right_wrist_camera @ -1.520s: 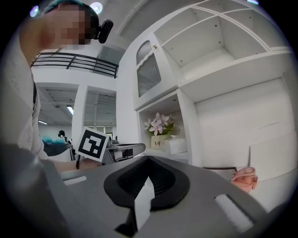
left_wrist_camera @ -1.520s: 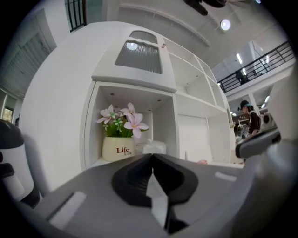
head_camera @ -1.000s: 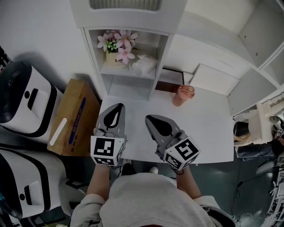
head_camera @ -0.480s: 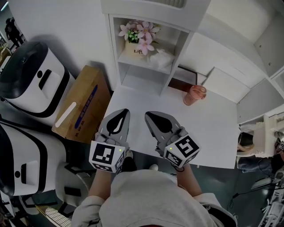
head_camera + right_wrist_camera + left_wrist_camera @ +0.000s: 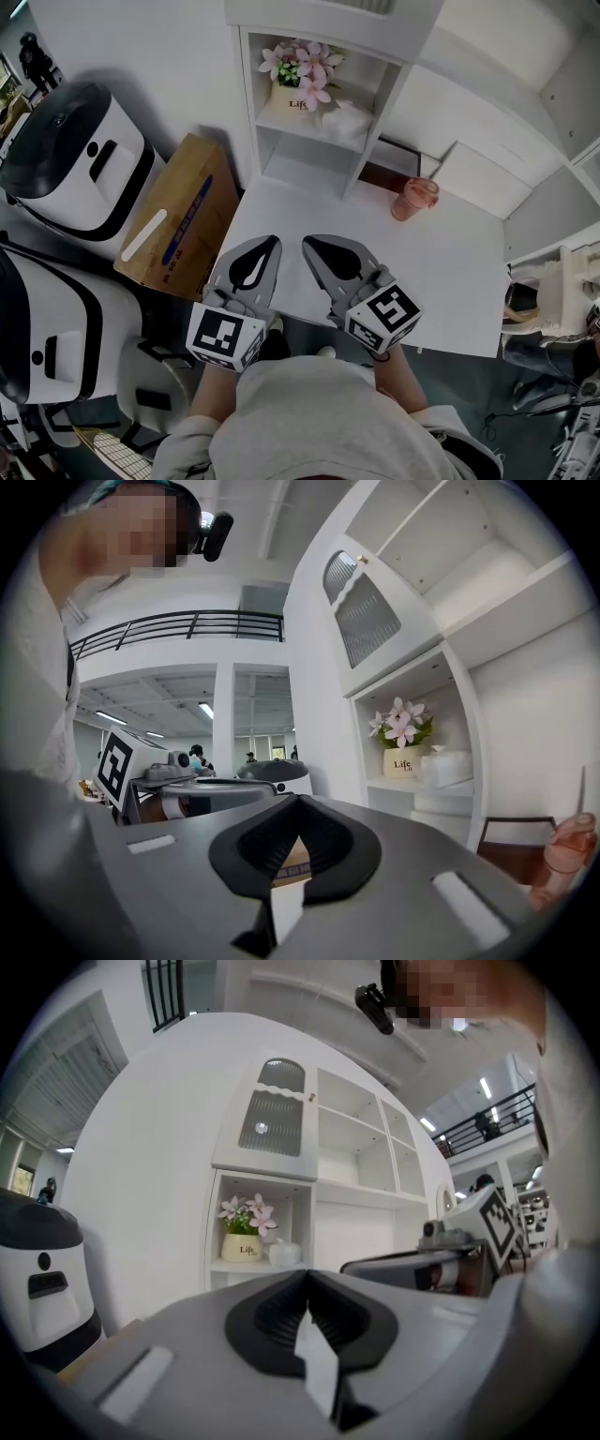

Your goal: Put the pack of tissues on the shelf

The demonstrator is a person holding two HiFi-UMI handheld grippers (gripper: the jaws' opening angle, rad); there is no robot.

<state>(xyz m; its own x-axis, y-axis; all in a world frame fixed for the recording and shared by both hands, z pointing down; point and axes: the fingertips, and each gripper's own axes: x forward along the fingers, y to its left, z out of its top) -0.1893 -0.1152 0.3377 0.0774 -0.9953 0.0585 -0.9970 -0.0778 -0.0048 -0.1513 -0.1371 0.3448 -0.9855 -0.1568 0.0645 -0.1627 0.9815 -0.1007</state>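
Sitting on the upper board of the white open shelf unit point(image 5: 373, 89), just beside the cream pot of pink flowers point(image 5: 292, 97), the soft white pack of tissues point(image 5: 345, 120) is already where the task wants it, so the job looks finished. The left gripper point(image 5: 265, 246) and right gripper point(image 5: 314, 246) hang level over the near edge of the white table point(image 5: 441, 272), well apart from the shelf. Each has its jaws clenched tip to tip on nothing, probably an idle pose, since nothing is left to carry.

white shelf point(image 5: 377, 131) — pink flowers point(image 5: 305, 64), salmon cup point(image 5: 415, 199) — brown box point(image 5: 178, 225)
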